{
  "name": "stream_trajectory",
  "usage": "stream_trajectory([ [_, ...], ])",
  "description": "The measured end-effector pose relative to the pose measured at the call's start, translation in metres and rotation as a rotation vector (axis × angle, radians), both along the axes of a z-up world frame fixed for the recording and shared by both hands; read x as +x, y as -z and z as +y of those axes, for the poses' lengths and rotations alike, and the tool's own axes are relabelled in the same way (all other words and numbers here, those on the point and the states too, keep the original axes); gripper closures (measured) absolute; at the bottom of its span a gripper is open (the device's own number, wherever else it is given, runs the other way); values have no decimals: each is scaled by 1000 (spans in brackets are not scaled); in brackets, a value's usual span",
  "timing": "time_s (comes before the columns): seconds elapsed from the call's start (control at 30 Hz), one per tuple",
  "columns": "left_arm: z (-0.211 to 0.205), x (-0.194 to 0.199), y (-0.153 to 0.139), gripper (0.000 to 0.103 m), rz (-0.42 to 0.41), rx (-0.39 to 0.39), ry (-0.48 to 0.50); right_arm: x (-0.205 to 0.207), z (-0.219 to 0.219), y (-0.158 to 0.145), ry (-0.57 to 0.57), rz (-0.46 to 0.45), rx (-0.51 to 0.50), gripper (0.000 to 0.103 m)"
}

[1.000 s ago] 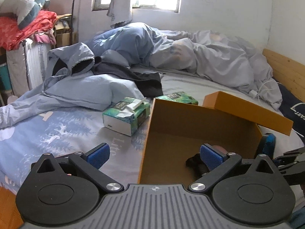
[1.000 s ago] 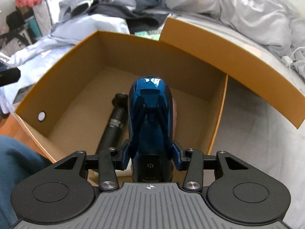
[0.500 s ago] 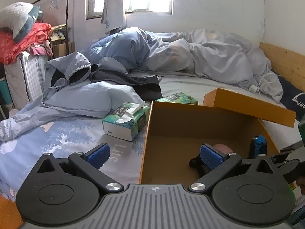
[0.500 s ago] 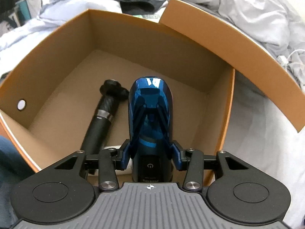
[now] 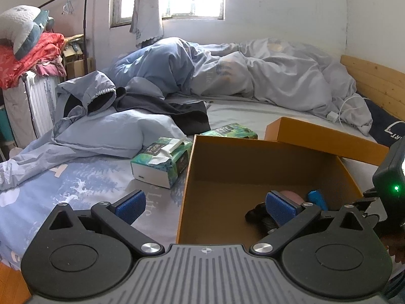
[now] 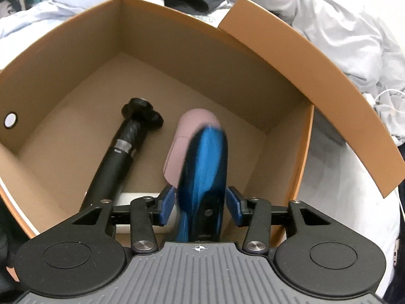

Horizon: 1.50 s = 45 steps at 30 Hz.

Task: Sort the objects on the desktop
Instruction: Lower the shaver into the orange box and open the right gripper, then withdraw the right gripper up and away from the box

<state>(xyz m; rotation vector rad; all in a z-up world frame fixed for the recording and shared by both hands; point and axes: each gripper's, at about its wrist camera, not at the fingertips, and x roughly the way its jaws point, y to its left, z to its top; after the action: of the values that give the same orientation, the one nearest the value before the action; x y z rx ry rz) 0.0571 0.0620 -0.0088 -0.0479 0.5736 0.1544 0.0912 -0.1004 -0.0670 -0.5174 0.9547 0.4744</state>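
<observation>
Left wrist view: on the bed (image 5: 76, 182), near its front edge, an opened green tissue pack (image 5: 162, 162) lies just left of the orange cardboard box (image 5: 253, 162), and a second green pack (image 5: 230, 130) sits behind the box's far left corner. The left gripper (image 5: 205, 207) is spread wide with nothing between its blue pads; one finger is outside the box's left wall and the other is over the inside. The box lid (image 5: 324, 139) leans at the far right corner.

In the right wrist view, a black rod with a knobbed head (image 6: 119, 157) lies on the box floor along the left side, and a small white object (image 6: 131, 197) is at its near end. To its right, at about the middle of the floor, lies a pink rounded case (image 6: 189, 131). The glossy blue shaver (image 6: 205, 164) is inside the box, motion-blurred, tilted over the case's right edge. The right gripper (image 6: 200, 202) has its pads on either side of the shaver's lower body, with a thin gap on each side, so it no longer pinches it
</observation>
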Motion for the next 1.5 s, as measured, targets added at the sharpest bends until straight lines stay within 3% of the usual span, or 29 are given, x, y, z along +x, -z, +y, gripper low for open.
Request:
stream_trajectory([
  [0.33,1,0,0,0,-3,-10,-5,16,8,-9,28,18,31,54],
  [0.6,5,1,1,0,0,-19,-11,-1,-12,-50,51,-27,192,53],
  [0.67,5,1,1,0,1,-21,-11,-8,-23,-61,68,-47,239,47],
  [0.97,1,-1,0,0,2,-18,2,-45,-71,-100,131,-132,408,34],
  [1.23,-4,-7,-3,0,-10,-16,19,-79,-111,-107,186,-266,501,17],
  [1.5,-11,-8,-2,0,5,-31,41,-89,-148,-91,262,-273,572,5],
])
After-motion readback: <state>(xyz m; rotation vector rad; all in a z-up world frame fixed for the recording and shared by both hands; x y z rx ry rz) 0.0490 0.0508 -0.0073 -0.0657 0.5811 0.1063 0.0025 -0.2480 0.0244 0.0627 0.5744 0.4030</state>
